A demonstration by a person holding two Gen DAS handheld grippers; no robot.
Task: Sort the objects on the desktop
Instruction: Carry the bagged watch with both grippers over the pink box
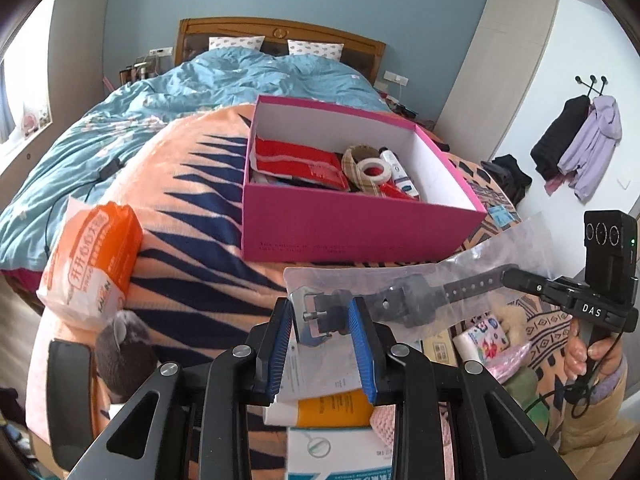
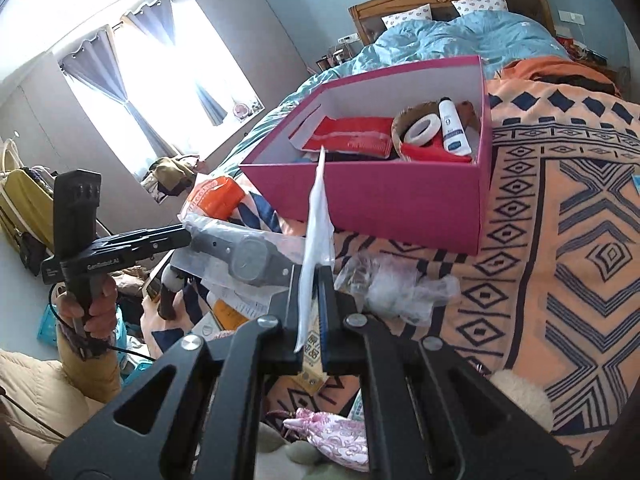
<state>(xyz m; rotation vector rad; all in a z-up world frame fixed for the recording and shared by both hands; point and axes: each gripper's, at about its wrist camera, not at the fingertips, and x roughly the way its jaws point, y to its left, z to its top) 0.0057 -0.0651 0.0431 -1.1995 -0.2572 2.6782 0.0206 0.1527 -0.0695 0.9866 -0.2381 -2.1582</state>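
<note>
Blue-padded fingers of the left gripper (image 1: 320,320) are pinching the buckle end of a grey watch (image 1: 404,300) sealed in a clear plastic bag (image 1: 460,276), filling the lower centre of the left wrist view. At the bag's far end, the right gripper (image 2: 311,280) is clamping tight on the bare plastic, edge-on to its own camera. Both are hanging over an orange patterned blanket (image 2: 560,240) covering a bed, with a pink box (image 1: 352,232) sitting open mid-frame beyond. Clutter under the grippers is lying half hidden and hard to identify.
</note>
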